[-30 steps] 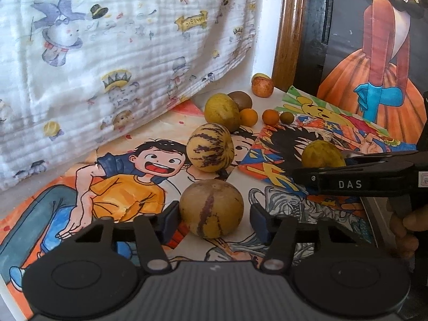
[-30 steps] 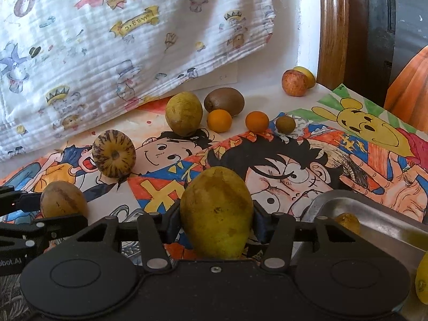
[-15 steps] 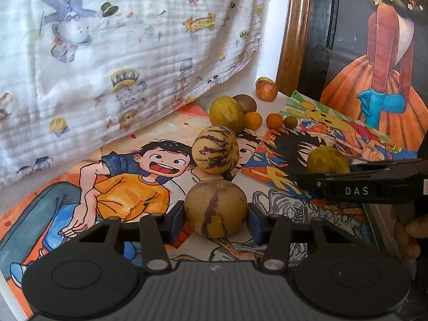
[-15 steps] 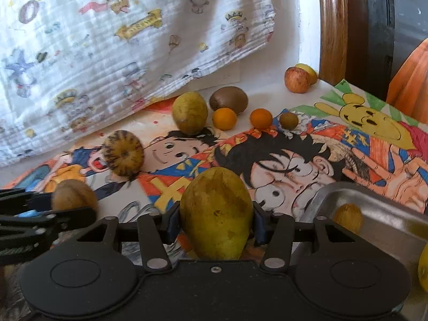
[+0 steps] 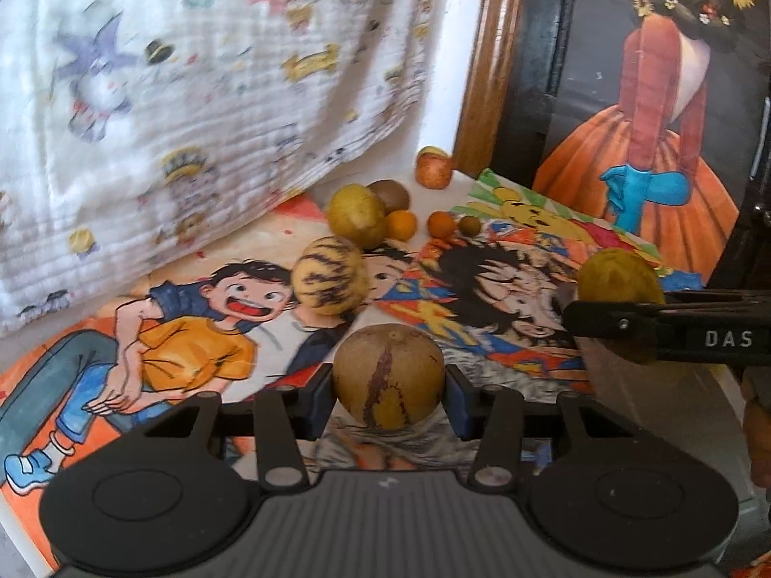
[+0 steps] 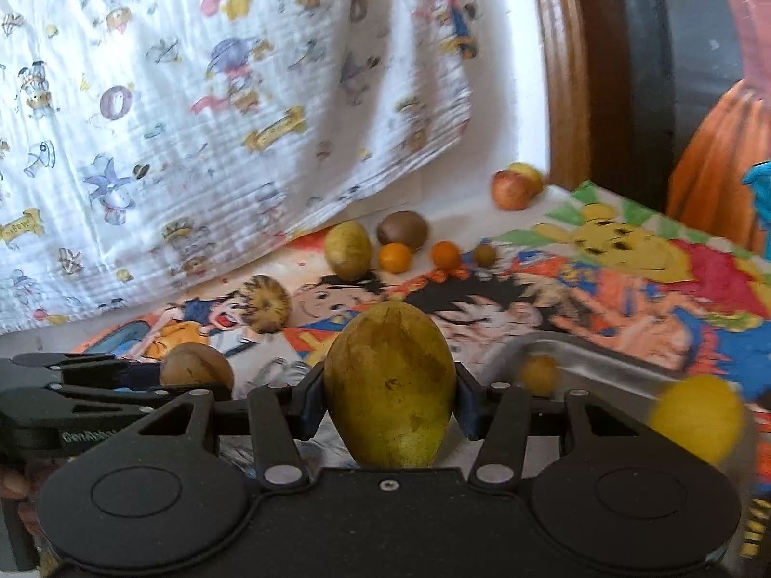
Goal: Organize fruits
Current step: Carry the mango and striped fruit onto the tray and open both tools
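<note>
My left gripper (image 5: 389,387) is shut on a tan melon with a purple stripe (image 5: 388,375) and holds it above the cartoon mat. My right gripper (image 6: 389,392) is shut on a green-yellow mango (image 6: 389,383), lifted beside the metal tray (image 6: 578,347). The tray holds a small brown fruit (image 6: 539,373) and a yellow fruit (image 6: 696,416). On the mat lie a striped melon (image 5: 329,275), a yellow-green fruit (image 5: 356,214), a kiwi (image 5: 389,192), two small oranges (image 5: 401,224) (image 5: 441,224), a small brown fruit (image 5: 468,225) and an apple (image 5: 433,171).
A white printed cloth (image 5: 192,86) hangs at the back left. A wooden frame (image 5: 486,72) and a dark panel with a painted figure (image 5: 650,96) stand at the back right. The right gripper's arm (image 5: 674,330) crosses the left wrist view at the right.
My left gripper closed on the tan striped melon and lifted it. My right gripper rose with the mango, and both views now sit higher over the mat.
</note>
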Motion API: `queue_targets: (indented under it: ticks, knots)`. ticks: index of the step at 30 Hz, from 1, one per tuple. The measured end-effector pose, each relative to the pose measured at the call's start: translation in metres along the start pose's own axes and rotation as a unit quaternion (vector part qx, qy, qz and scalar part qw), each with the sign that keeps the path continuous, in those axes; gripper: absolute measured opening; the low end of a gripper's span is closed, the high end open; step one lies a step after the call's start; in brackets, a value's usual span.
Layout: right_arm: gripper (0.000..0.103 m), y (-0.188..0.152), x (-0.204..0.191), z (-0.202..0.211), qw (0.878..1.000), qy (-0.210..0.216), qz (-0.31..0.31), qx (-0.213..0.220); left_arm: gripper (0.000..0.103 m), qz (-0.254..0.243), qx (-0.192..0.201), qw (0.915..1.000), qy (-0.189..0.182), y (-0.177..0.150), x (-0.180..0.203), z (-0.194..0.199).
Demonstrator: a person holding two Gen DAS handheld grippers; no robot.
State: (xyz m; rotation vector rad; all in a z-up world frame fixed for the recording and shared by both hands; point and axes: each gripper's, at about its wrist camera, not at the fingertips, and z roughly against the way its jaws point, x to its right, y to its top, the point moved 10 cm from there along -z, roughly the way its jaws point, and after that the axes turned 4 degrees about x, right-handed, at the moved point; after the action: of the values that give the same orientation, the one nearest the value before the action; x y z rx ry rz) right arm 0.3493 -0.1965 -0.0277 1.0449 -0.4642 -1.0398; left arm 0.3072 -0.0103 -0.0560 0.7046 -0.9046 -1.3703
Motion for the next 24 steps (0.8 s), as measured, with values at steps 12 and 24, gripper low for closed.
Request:
queue_targets:
  ticks: [12,24]
  knots:
    - [0.054,-0.039,0.085,0.055,0.996,-0.076,-0.035,0.007,0.051,-0.024,-0.010,0.9981,-0.055,0.001,0.080,0.003]
    - [0.054,-0.066,0.117,0.063,0.991,-0.127,0.007,0.029,0.051,-0.067,-0.031,0.9927,-0.095,-0.010,0.152,-0.024]
